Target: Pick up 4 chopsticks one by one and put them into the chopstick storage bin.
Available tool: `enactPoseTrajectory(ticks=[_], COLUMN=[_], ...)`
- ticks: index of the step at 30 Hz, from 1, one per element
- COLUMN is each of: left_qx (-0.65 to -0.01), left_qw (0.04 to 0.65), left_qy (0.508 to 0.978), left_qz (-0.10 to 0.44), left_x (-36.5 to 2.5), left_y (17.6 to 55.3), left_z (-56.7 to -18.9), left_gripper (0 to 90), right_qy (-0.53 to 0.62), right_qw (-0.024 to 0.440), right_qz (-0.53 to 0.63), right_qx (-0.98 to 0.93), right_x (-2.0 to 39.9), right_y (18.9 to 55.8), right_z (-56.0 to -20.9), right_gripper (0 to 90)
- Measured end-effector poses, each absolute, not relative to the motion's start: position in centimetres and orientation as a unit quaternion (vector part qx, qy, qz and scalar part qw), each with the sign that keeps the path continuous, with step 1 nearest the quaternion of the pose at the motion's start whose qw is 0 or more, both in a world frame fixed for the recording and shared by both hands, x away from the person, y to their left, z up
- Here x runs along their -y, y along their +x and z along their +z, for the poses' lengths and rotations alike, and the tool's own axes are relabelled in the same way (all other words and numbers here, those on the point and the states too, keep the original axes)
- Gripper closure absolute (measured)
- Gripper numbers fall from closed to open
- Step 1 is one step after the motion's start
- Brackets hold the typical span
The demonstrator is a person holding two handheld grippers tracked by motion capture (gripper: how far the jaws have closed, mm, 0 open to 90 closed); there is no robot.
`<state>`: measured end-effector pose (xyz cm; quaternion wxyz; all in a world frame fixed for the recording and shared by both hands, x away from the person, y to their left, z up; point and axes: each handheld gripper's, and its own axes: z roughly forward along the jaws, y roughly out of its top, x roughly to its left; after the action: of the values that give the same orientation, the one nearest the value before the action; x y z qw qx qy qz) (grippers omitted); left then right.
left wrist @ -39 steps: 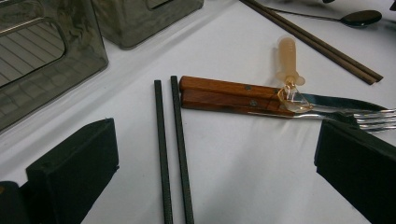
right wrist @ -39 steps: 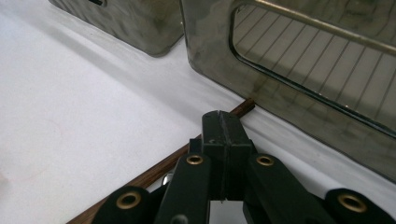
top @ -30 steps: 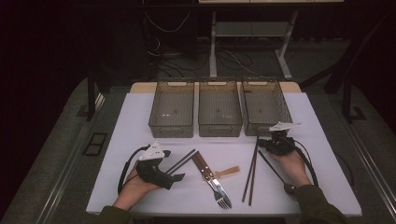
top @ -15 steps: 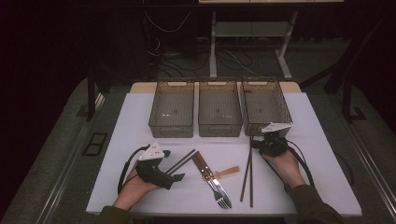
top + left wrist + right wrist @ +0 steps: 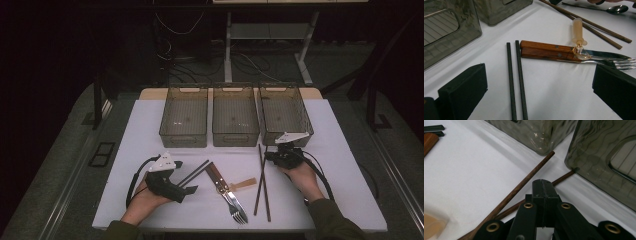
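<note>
Right gripper (image 5: 272, 156), jaws pressed together on nothing, just beside the brown chopsticks (image 5: 262, 180), which lie toward the tabletop's near edge, right of centre, far tips at the right bin (image 5: 285, 112). Left gripper (image 5: 192, 176), jaws wide, astride the black chopsticks (image 5: 516, 80) near the left-front corner.

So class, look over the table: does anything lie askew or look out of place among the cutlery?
Yes. A small amber syringe lies among the cutlery, its tip resting across the knife and fork. The brown chopsticks are also not parallel: they cross near the right gripper, one end touching the right bin.
</note>
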<state>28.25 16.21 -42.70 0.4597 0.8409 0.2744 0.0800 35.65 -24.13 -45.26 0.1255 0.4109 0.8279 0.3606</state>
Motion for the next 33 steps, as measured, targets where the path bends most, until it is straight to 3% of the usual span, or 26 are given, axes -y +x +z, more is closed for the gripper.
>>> enactPoseTrajectory(ticks=[10,33], left_qx=[-0.275,-0.277], left_qw=[0.460,0.459], left_qy=[0.840,0.840], left_qz=[0.081,0.083], left_x=[-16.3,-16.4], left_y=[28.3,28.1], left_z=[-42.7,-42.7], left_gripper=[0.0,0.0], right_qy=[0.411,0.312], right_qw=[0.124,0.042], right_qz=[0.382,0.356], right_qx=[-0.818,-0.880], right_x=[24.4,20.8], right_y=[34.6,26.4], right_z=[-43.8,-43.7], right_gripper=[89.8,89.8])
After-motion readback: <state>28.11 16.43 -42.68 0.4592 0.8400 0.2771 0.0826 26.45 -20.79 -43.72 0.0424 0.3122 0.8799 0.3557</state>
